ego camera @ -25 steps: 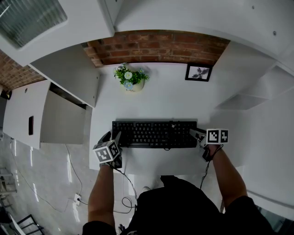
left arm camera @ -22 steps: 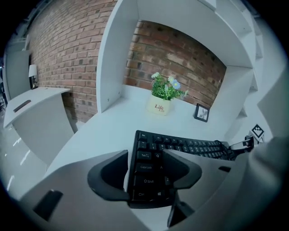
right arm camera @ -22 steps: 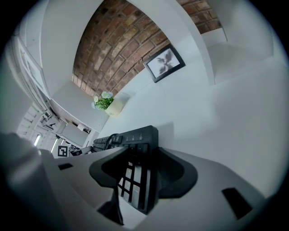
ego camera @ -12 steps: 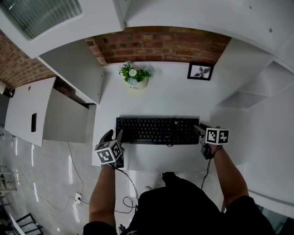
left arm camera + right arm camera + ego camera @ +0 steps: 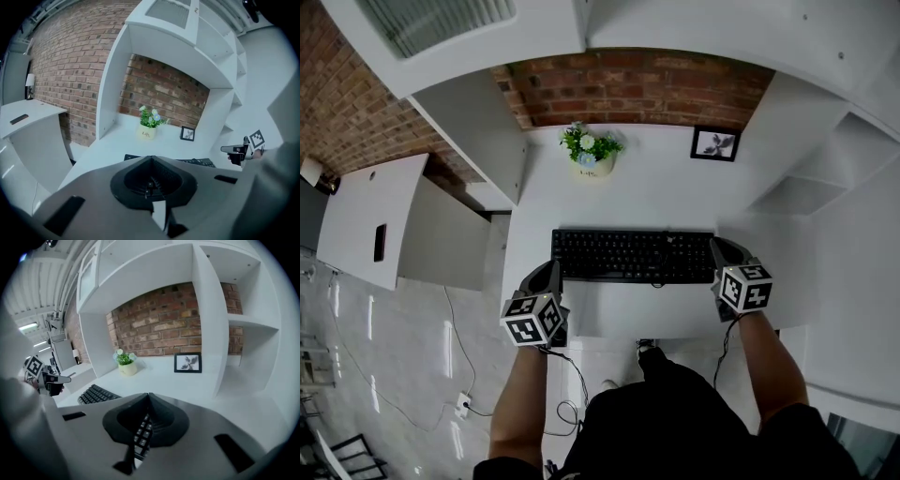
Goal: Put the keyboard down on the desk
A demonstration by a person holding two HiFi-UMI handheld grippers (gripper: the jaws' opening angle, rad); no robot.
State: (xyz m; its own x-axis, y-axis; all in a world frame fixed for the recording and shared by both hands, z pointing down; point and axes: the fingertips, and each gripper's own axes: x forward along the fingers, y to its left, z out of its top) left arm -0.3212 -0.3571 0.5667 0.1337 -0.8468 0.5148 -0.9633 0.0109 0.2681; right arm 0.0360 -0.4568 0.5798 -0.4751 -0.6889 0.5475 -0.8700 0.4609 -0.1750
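The black keyboard (image 5: 633, 256) lies flat on the white desk (image 5: 628, 202), near its front edge. My left gripper (image 5: 553, 273) hovers just off the keyboard's left end and above it. Its jaws have just been closing and now stand shut with nothing between them. My right gripper (image 5: 718, 249) hovers by the right end, likewise just closed and empty. In the left gripper view the shut jaws meet at the left gripper (image 5: 151, 160), with the keyboard (image 5: 197, 162) beyond. In the right gripper view the keyboard (image 5: 95, 393) shows past the right gripper (image 5: 148, 397).
A potted plant (image 5: 592, 154) and a small framed picture (image 5: 713, 143) stand at the back of the desk against the brick wall (image 5: 637, 89). White shelf walls (image 5: 478, 131) flank the desk. Cables (image 5: 567, 375) hang below its front edge.
Both grippers have risen off the keyboard's ends, and their jaws have gone from open to shut. The keyboard stays on the desk.
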